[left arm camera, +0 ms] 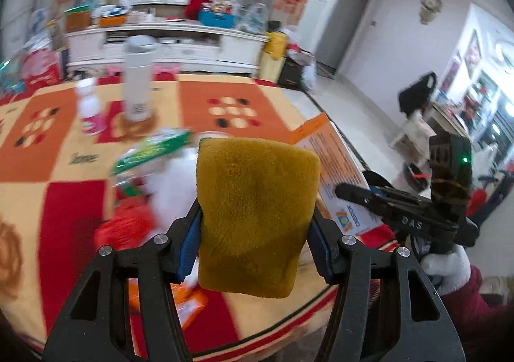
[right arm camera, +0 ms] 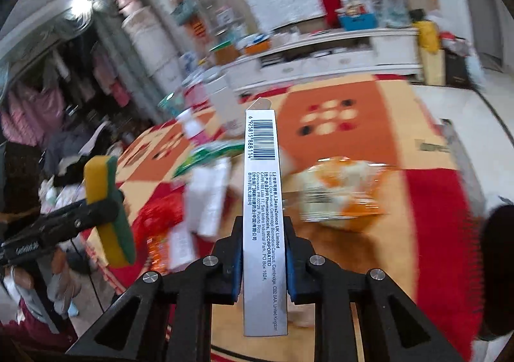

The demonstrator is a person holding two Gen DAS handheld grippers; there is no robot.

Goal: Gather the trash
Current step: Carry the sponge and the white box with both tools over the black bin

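Gripping a yellow-and-green sponge (left arm camera: 257,217) between its closed fingers, the left gripper (left arm camera: 255,252) holds it upright above the near edge of the table (left arm camera: 64,201). Right gripper (right arm camera: 264,265): fingers clamped on a flattened medicine box (right arm camera: 263,217), barcode side up, raised over the patterned cloth. Below lie blurred wrappers, including an orange packet (right arm camera: 340,198), and a white bottle (left arm camera: 138,82) stands farther back.

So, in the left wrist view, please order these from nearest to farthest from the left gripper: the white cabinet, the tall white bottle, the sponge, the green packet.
1. sponge: clamped in the left gripper.
2. green packet: on the table, just ahead, to the left.
3. tall white bottle: upright, farther back on the left.
4. white cabinet: beyond the table, against the wall.
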